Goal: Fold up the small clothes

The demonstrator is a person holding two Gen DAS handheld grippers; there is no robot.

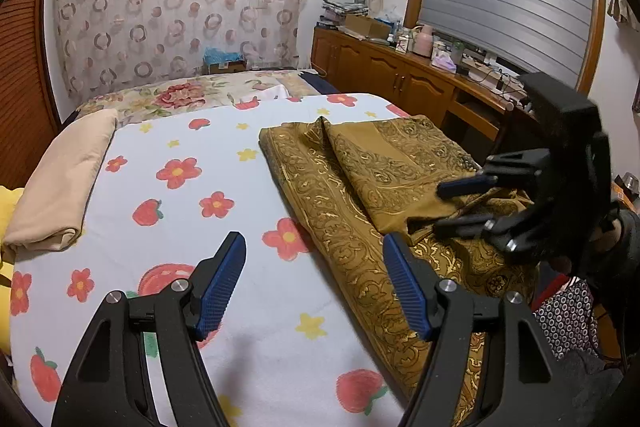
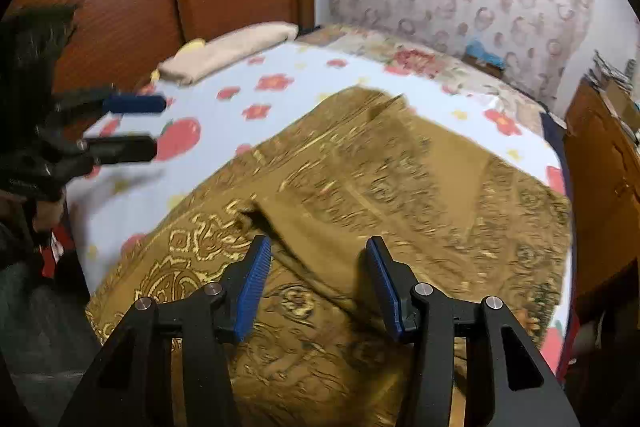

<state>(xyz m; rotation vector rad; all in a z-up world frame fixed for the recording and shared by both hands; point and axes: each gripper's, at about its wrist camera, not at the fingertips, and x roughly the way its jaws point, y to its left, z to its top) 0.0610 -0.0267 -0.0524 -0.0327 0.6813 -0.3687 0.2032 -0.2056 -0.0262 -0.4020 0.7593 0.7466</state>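
The left tongs hang nearest the lens, blue pads spread apart with nothing between them, over the flowered bedsheet just beside the gold patterned cloth. That cloth lies on the bed's right half, one flap doubled over on top. The right tongs hover above its near part, released, empty. A folded beige cloth rests at the sheet's far-left edge.

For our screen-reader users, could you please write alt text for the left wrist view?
A gold cloth, partly folded, lies on a flowered sheet. The left gripper hangs open at its edge; the right gripper is open over it.
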